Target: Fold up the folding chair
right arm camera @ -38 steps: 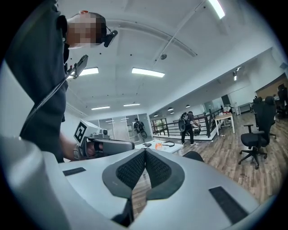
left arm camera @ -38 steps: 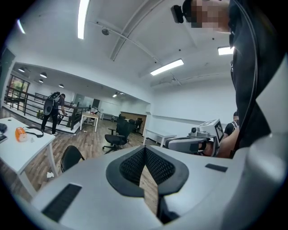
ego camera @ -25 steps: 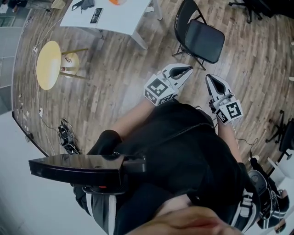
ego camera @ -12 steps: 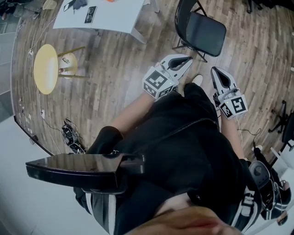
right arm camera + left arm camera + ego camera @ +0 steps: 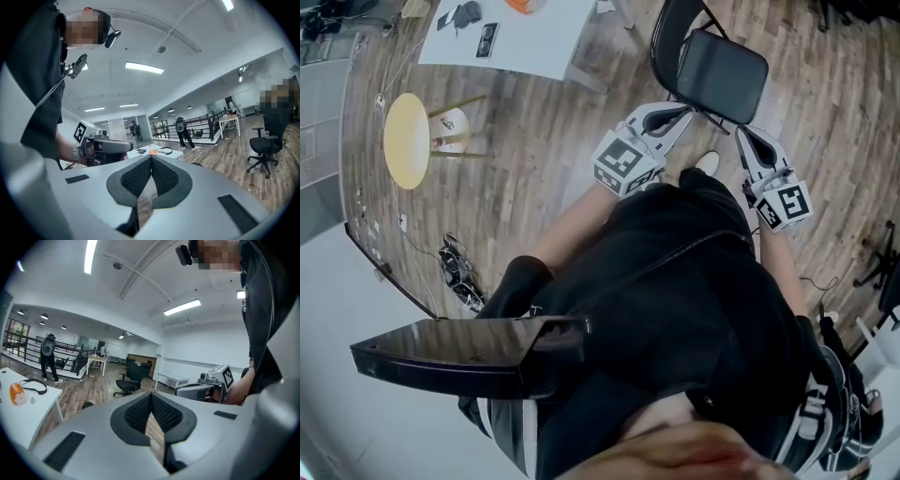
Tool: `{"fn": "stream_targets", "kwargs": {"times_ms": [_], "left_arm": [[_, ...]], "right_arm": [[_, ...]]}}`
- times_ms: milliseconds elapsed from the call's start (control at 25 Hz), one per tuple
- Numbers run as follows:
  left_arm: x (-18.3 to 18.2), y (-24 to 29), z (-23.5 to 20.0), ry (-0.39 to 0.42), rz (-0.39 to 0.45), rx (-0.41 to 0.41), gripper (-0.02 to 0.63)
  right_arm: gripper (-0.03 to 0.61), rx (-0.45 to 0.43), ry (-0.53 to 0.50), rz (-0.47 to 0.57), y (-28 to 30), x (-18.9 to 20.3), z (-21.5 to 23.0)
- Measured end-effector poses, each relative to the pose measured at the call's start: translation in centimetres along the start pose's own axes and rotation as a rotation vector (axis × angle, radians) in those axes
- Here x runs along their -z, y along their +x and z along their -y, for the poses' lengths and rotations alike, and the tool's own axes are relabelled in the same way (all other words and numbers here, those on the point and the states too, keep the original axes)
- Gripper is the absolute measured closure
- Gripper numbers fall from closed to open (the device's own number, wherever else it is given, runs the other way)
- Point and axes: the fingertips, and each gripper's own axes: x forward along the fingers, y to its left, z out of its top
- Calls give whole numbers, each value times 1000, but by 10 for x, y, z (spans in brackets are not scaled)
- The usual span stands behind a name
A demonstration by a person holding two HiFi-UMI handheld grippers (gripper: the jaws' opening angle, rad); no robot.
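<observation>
Folding chair [image 5: 719, 62] stands open, seat flat, just ahead of both grippers. Left gripper [image 5: 680, 117] and right gripper [image 5: 744, 139]: jaws pressed together, empty, neither touching the chair. Judged an approach step: the 2 claws need spreading first, 1 steadying the backrest, 1 lifting the seat front toward it. Wood-plank floor [image 5: 544, 159], open office. White table [image 5: 534, 37] nearby, yellow stool [image 5: 406, 141] well apart.
</observation>
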Motion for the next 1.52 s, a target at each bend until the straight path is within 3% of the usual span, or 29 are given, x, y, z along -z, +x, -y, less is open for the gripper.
{"fn": "stream_targets", "kwargs": {"times_ms": [320,640,960,1160,1320,1520], "left_arm": [[-31,71,-6,39,-15,-38,609],[-36,85,-37,59,-49,-51,607],[-26,80,-108,31,-80,55,607],[-15,80,-157,6,-132,107,607],[4,85,-187,-24,-184,121,607],[28,104,-213,-53,-260,86,607]], "right_arm": [[568,-87,-19,-30,-1,-3,58],[568,-79,23,-34,23,1,81],[566,-1,30,-101,82,16,81],[566,113,101,-141,104,37,105],[566,177,125,-184,110,61,130],[566,192,180,-229,110,97,173]]}}
